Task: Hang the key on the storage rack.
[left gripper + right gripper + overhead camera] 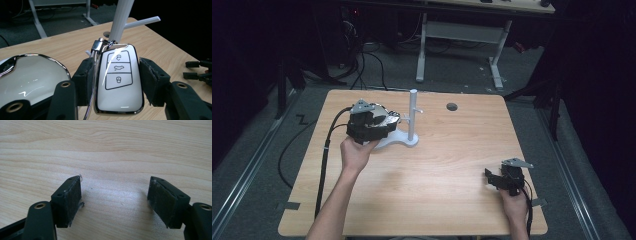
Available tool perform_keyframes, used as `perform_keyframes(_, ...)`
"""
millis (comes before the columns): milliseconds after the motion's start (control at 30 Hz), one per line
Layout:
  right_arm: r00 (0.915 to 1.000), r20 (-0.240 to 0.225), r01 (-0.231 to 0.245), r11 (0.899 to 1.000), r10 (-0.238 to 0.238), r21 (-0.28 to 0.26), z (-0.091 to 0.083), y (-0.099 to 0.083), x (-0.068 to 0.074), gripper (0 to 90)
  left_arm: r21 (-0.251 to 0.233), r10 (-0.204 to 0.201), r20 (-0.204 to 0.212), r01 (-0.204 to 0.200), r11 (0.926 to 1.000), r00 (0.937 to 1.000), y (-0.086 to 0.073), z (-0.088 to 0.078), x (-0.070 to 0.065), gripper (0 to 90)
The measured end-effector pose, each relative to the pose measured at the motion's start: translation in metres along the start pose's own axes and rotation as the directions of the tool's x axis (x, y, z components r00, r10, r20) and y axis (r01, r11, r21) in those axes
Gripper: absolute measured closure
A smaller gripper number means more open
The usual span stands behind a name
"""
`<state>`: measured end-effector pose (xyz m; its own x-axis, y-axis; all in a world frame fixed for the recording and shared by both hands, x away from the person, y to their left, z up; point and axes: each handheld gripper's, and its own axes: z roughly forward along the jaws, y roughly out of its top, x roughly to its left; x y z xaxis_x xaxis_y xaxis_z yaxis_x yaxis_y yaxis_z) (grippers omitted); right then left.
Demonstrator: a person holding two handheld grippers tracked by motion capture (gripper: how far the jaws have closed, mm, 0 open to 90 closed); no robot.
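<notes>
A white car key fob [120,97] with a chrome rim and three button icons sits between the pads of my left gripper [116,75], which is shut on its sides. Its metal clasp and ring [100,46] lie right by the post of a white peg stand [122,20]. From above, the left gripper [379,125] is held just left of the stand [413,115], over its base. My right gripper [492,179] rests low at the table's front right, open, with only bare wood between its jaws [115,200].
A second glossy white, chrome-rimmed piece [32,75] lies close at the left of the left gripper view. The wooden table [437,175] has a round hole [452,106] near its far edge. A black cable [324,160] trails off the left side. A desk frame [459,35] stands behind.
</notes>
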<state>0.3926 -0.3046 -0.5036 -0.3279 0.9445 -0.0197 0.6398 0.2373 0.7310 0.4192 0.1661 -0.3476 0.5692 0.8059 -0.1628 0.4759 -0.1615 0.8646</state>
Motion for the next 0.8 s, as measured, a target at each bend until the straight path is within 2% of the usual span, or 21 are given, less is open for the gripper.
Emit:
perform_keyframes(200, 1.0, 0.0, 0.0, 1.0, 0.0, 0.0, 0.0, 0.0, 0.0, 27.4, 0.006, -0.012, -0.019, 0.012, 0.9999, 0.9997, 0.0, 0.006, 0.005, 48.0)
perform_keyframes(333, 1.0, 0.0, 0.0, 1.0, 0.0, 0.0, 0.0, 0.0, 0.0, 27.4, 0.011, 0.006, -0.041, -0.006, 0.9999, 0.9991, -0.001, 0.011, 0.006, 48.1)
perform_keyframes(600, 1.0, 0.0, 0.001, 1.0, -0.001, 0.0, 0.0, 0.0, 0.0, 27.4, 0.007, -0.005, -0.045, 0.006, 1.0, 0.999, -0.003, 0.018, 0.01, 48.0)
perform_keyframes(800, 1.0, 0.0, 0.0, 1.0, 0.0, 0.0, 0.0, 0.0, 0.0, 27.4, 0.018, 0.008, -0.062, -0.007, 0.9998, 0.998, -0.007, 0.02, 0.011, 48.0)
